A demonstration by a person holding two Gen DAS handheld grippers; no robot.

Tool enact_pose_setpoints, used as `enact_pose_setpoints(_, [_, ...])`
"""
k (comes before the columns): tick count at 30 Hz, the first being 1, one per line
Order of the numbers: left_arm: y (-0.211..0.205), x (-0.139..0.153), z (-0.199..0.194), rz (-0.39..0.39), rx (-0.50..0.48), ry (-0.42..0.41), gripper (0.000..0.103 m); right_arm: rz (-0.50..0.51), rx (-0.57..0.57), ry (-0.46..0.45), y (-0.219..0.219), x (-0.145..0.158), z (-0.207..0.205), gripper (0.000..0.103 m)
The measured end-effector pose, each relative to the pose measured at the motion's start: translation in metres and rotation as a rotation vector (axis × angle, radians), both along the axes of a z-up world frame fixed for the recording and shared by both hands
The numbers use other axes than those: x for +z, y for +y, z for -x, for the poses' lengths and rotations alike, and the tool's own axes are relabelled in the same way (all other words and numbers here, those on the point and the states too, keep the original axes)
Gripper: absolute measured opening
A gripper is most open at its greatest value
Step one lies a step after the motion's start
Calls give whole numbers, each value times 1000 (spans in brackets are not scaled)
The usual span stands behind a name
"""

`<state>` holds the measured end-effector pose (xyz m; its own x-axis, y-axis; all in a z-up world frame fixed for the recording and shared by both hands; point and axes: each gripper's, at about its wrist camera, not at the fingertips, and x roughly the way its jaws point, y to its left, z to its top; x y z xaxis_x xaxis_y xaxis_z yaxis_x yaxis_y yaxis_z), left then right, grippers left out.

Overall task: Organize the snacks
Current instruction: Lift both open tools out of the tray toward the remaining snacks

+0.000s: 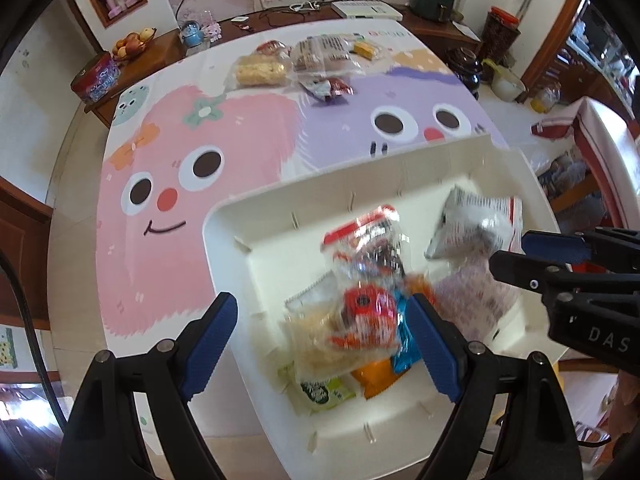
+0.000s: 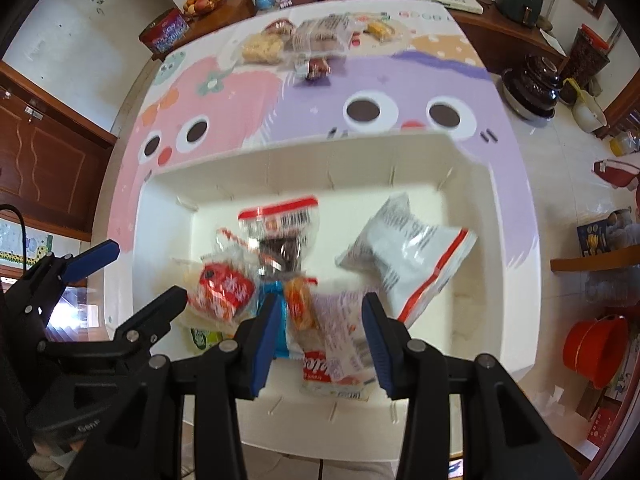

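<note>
Right wrist view: both the right gripper (image 2: 322, 332) and the left gripper (image 1: 324, 344) are held with jaws released and empty above the white bin (image 2: 500, 240), where several snacks are piled, a grey packet (image 2: 404, 252) leaning on its right wall. More snacks (image 2: 304, 40) are left on the surface beyond the bin. Slippery, crinkled wrappers could be pinched badly and dropped outside the bin.

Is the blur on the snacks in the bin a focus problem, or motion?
Left wrist view: snacks in the white bin smear like motion while the hand-held gripper fingers stay sharp. Right wrist view: the white packet is streaked too; edges bow from fisheye.
</note>
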<state>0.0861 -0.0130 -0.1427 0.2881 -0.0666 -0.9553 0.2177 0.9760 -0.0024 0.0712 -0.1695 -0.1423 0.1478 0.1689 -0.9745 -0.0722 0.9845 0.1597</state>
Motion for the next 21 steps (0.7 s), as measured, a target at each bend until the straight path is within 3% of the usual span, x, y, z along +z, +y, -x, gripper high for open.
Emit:
enact_pose_setpoints(10, [-5, 51, -60, 0, -20, -106, 85, 11, 25, -127, -22, 56, -57, 42])
enact_pose_setpoints(16, [-9, 107, -114, -16, -41, -220, 85, 67, 66, -255, -34, 114, -109, 42])
enact_pose_setpoints(21, [-12, 154, -168, 16, -41, -295, 89, 69, 63, -346, -47, 160, -158, 42])
